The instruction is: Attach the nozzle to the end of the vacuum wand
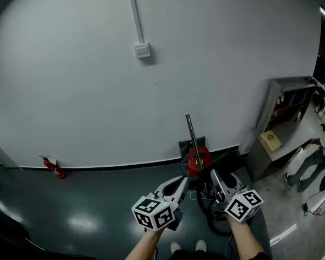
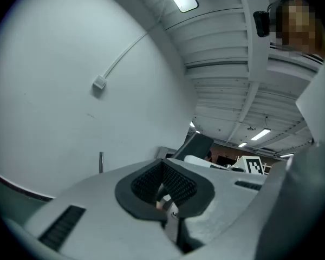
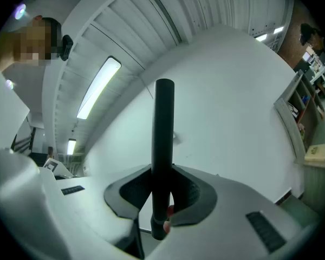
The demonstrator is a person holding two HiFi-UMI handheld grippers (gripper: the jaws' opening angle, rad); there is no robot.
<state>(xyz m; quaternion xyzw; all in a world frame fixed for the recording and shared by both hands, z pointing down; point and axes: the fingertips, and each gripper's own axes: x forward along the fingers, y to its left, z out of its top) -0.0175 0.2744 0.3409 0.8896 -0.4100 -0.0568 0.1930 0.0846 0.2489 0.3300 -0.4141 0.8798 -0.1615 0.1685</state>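
Note:
The red vacuum point(image 1: 197, 159) stands on the floor by the wall, its metal wand point(image 1: 189, 131) rising upright from it; the wand point(image 2: 101, 162) also shows thin against the wall in the left gripper view. A black nozzle tube point(image 3: 163, 145) stands upright between the pads of my right gripper point(image 3: 161, 199), which is shut on it. In the head view that right gripper point(image 1: 214, 176) is just right of the vacuum. My left gripper point(image 1: 183, 183) is to the vacuum's lower left; its jaws point(image 2: 163, 191) are shut with nothing between them.
A black hose point(image 1: 214, 216) loops on the floor under my right gripper. A red fire extinguisher point(image 1: 54, 167) lies by the wall at the left. A grey shelf unit point(image 1: 276, 126) and a person's legs point(image 1: 306, 164) are at the right. My shoes point(image 1: 187, 247) show below.

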